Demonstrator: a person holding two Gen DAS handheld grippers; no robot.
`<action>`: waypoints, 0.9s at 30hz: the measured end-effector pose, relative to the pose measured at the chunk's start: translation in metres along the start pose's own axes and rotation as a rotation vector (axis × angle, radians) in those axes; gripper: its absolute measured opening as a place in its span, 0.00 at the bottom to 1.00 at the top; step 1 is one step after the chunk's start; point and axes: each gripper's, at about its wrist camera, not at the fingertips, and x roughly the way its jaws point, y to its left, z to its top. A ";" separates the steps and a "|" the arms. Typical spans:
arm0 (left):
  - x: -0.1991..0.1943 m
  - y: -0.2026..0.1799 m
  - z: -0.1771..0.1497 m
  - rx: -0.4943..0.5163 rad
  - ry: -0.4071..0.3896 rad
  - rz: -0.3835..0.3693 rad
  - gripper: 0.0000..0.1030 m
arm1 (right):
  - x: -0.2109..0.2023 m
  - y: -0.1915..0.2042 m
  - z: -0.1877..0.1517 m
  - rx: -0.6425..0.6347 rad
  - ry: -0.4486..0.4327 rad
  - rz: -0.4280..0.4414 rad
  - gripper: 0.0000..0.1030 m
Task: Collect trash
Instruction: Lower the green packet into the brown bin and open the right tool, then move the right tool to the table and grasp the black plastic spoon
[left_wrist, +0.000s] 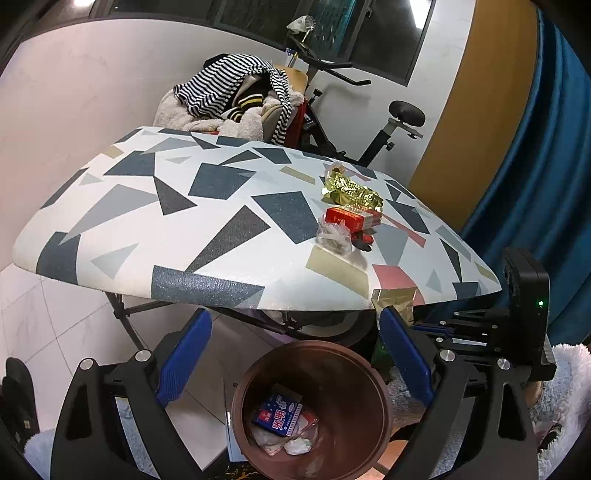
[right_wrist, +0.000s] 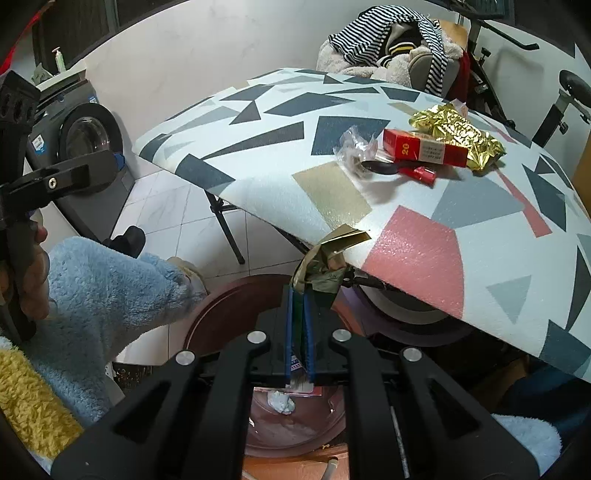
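Patterned surface (right_wrist: 424, 254) edge: our right tool (right_wrist: 300, 295), clamped on a gold-green wrapper (right_wrist: 325, 266), hangs over the bin (left_wrist: 354, 373) (left tool (left_wrist: 295, 350) gapes empty); next, release.

table (left_wrist: 207, 206): white, grey-blue shards | bin (left_wrist: 354, 398): brown | carton (right_wrist: 424, 147): red

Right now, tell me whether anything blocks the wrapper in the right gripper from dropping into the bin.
Nothing visible does. The right gripper holds the green-gold wrapper beside the table edge, above the brown bin, whose mouth is open below.
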 end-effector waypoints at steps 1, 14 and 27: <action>0.001 0.000 -0.001 0.003 0.002 0.001 0.87 | 0.001 0.000 0.000 0.003 0.003 0.001 0.10; 0.003 -0.002 -0.002 0.012 0.008 0.002 0.87 | 0.001 0.000 0.001 0.002 -0.007 -0.045 0.82; 0.006 -0.001 -0.002 0.038 0.010 0.026 0.90 | 0.002 -0.010 0.003 0.041 0.005 -0.079 0.94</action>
